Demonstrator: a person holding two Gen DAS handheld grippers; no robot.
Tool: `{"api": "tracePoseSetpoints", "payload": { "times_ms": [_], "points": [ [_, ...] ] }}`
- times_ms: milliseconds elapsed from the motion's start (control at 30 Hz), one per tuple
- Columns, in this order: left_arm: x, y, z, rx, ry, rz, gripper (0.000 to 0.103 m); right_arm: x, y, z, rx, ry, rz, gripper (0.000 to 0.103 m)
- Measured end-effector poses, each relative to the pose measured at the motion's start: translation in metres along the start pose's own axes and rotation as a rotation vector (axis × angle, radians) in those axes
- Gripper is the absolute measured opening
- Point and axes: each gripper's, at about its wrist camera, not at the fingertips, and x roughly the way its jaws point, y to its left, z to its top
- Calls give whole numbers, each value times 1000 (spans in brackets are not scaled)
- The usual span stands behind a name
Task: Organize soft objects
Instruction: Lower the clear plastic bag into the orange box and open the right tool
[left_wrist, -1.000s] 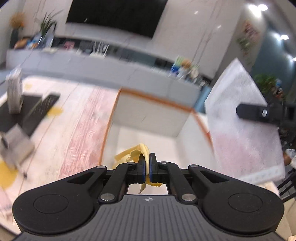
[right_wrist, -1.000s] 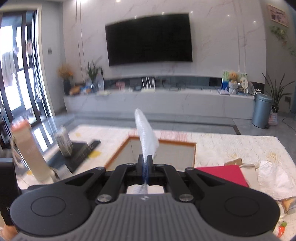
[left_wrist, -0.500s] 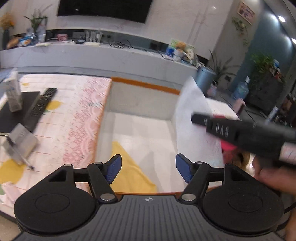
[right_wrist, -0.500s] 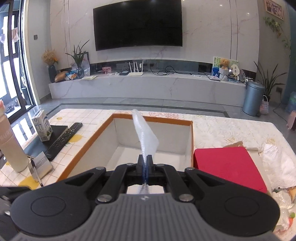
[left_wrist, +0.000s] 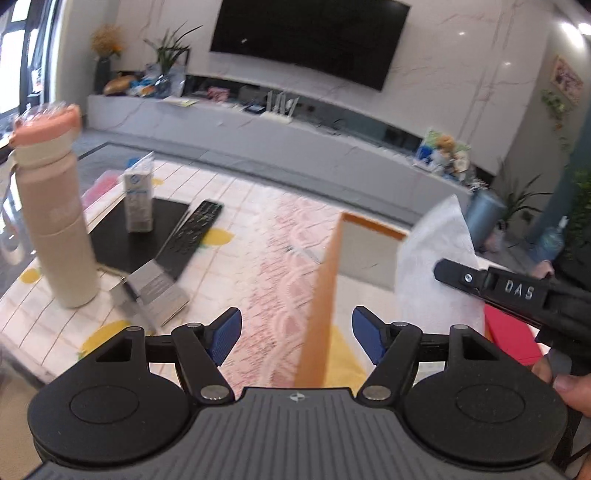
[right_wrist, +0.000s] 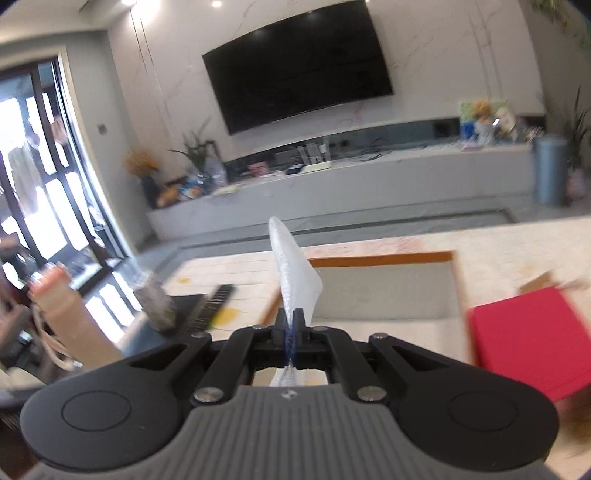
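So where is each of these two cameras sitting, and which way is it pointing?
Left wrist: rides on the left gripper, facing the table and box; its open fingers show, plus a person's fingertips at the right edge.
Right wrist: rides on the right gripper, facing the TV wall; its fingers pinch a white sheet.
Shared: box, sheet, red pad, bottle, TV.

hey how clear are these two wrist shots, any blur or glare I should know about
Left wrist view: motion smear on the bottle and orange box rim; the left gripper itself is sharp; fisheye bends the TV. Right wrist view: table and red pad smeared, window blown out; the white cloth in the shut jaws stays crisp.
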Motion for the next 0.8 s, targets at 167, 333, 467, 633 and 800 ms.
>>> {"api": "tracePoseSetpoints", "payload": {
  "times_ms": [167,333,467,633,800],
  "points": [
    [-2,8,2,-24,-28,86,80,57,-19,-30,133,194,33,0],
    [-5,-5,0,34,-41,109,80,84,-44,-55,237,347,65,0],
    [1,-15,-3,71,-9,89,80,85,-30,-53,66,413,-78,0],
    [2,-22,-7,80,1,49,80,74,-18,-51,-44,370,-185,44],
    [-5,-27,-6,82,-13,39,80,62,-9,-50,-96,360,-178,62]
  ]
}}
